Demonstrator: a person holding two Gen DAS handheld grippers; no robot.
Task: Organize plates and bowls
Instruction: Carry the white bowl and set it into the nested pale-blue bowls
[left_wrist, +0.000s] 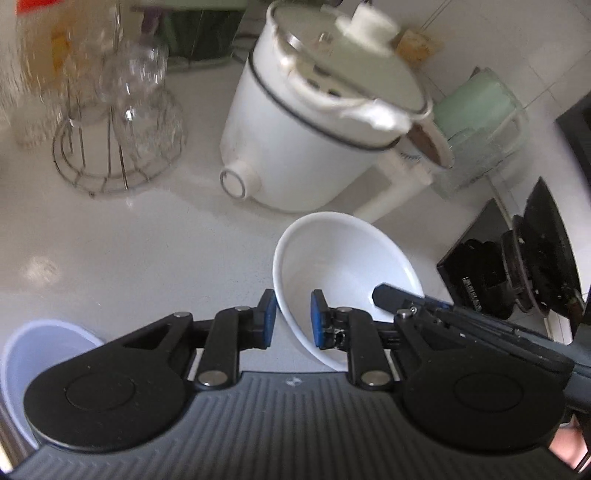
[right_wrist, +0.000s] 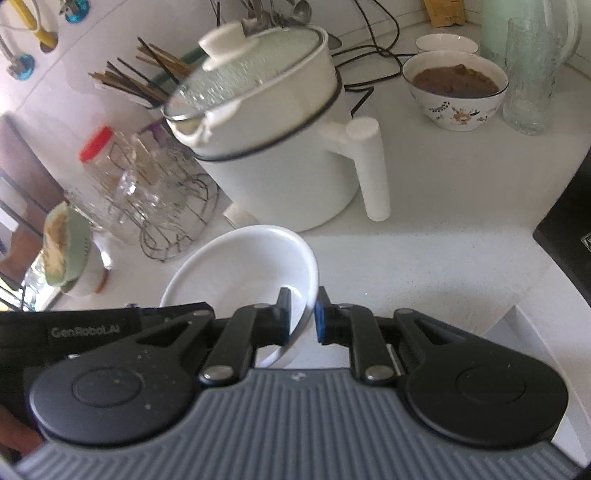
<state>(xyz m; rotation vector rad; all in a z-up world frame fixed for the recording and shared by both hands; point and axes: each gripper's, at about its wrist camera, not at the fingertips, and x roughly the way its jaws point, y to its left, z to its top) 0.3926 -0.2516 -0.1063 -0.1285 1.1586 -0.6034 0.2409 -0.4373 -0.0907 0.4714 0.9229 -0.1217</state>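
Note:
A white bowl (left_wrist: 343, 266) is held tilted above the white counter, in front of a white electric pot (left_wrist: 314, 122). My left gripper (left_wrist: 293, 319) has its fingers on either side of the bowl's near rim. My right gripper (right_wrist: 303, 314) is shut on the bowl's (right_wrist: 243, 266) opposite rim, one finger inside and one outside. The right gripper's finger also shows inside the bowl in the left wrist view (left_wrist: 391, 295). A pale lilac bowl (left_wrist: 40, 354) sits at the lower left of the left wrist view.
A wire rack with glass cups (left_wrist: 118, 122) stands left of the pot. A patterned bowl of brown food (right_wrist: 454, 88) and a second bowl (right_wrist: 447, 43) sit at the back right beside a glass tumbler (right_wrist: 532, 74). A black stove (left_wrist: 517, 266) lies right. Chopsticks (right_wrist: 140, 81) stand behind the pot.

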